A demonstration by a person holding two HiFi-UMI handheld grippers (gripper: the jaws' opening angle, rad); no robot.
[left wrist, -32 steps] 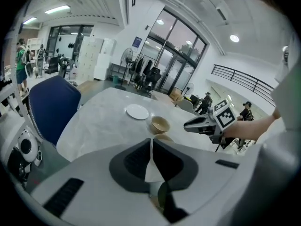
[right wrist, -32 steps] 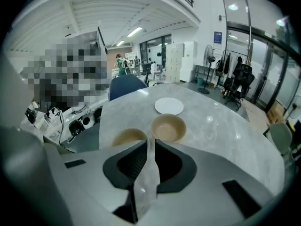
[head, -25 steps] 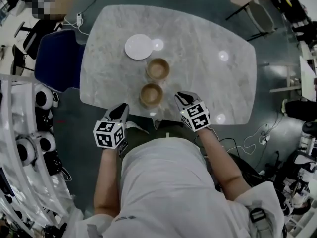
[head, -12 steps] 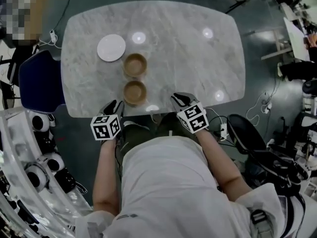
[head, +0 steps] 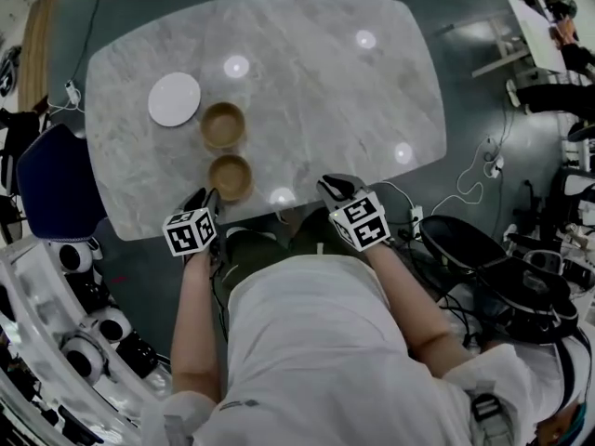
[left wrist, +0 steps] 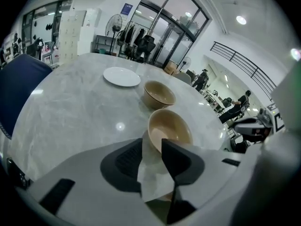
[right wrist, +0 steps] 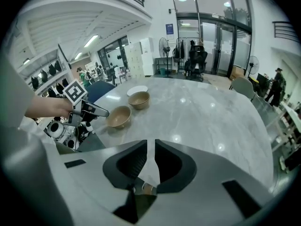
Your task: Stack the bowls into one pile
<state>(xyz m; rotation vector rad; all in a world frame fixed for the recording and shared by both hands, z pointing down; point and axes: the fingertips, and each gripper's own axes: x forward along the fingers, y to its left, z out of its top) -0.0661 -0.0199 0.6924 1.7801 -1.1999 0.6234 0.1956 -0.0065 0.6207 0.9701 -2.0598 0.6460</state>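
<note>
Two tan bowls stand side by side on the marble table [head: 307, 91], the near bowl [head: 230, 177] close to the front edge and the far bowl [head: 223, 124] behind it. My left gripper [head: 206, 196] hovers at the table's edge just before the near bowl [left wrist: 170, 128]; its jaws have just been opening and stand open with nothing between them. In the left gripper view the far bowl [left wrist: 159, 94] lies beyond. My right gripper [head: 333, 186] sits at the front edge to the right, apart from the bowls, jaws narrowly open and empty.
A white plate [head: 174, 98] lies left of the far bowl. A blue chair [head: 46, 179] stands at the table's left end. White robot gear [head: 88, 333] crowds the lower left, and a black round stool [head: 465, 244] stands at the right.
My left gripper has drawn closer to the near bowl. The right gripper has slid rightward along the front edge, away from the bowls. The bowls and plate have stayed put.
</note>
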